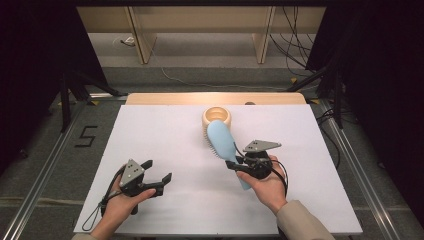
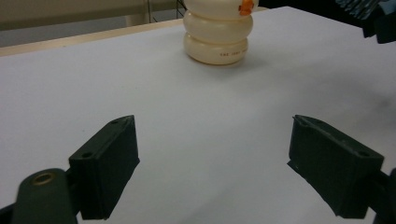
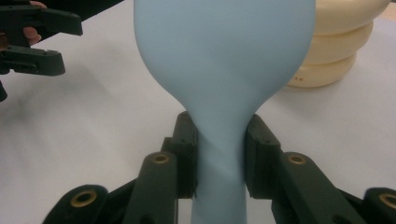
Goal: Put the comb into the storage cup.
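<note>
The right gripper (image 1: 235, 164) clamps the neck of the blue hairbrush (image 1: 221, 141), a pad on either side, as the right gripper view shows (image 3: 219, 56). In the high view the brush sits at frame centre, its long axis running from the gripper up and left, bristles down, head tip just at the cream holder (image 1: 217, 120) above it. The holder's opening faces up, so the coming move probably needs the brush carried up-frame and tipped. The left gripper (image 1: 157, 171) waits lower left, jaws wide and empty, well apart from both.
</note>
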### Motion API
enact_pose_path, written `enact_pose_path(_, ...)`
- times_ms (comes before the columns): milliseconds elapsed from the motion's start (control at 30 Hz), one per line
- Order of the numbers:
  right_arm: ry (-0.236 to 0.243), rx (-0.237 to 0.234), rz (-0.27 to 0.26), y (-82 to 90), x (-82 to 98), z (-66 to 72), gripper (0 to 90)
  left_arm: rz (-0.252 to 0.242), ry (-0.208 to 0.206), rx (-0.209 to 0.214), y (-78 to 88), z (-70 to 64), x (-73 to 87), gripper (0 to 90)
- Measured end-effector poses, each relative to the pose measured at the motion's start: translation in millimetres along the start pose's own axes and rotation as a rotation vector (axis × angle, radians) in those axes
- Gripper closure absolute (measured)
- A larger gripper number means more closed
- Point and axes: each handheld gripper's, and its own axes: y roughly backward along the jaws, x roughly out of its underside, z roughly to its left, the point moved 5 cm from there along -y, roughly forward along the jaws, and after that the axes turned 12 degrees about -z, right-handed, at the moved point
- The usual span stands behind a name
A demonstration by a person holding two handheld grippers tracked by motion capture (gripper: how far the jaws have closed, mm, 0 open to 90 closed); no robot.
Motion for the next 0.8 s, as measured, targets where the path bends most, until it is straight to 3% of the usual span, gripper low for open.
enact_pose_path(200, -0.004, 0.005, -0.018, -1.6, -0.8, 2.0, 70.1, -0.006, 0.012, 0.038, -4.3, -11.6, -5.5, 15.4)
enact_pose_path(467, -0.013, 0.013, -0.032, -3.1, -1.7, 3.6, 70.1, -0.009, 0.060, 0.030, -8.1, -18.3, -15.2, 17.3)
enact_pose_path(633, -0.014, 0.020, -0.035, -4.1, -1.8, 3.9, 70.1, -0.009, 0.051, 0.023, -11.3, -21.3, -17.9, 21.1)
enact_pose_path(800, -0.019, 0.022, -0.038, -6.0, -1.8, 4.8, 70.1, 0.001, 0.044, 0.041, -15.0, -27.2, -19.9, 19.2)
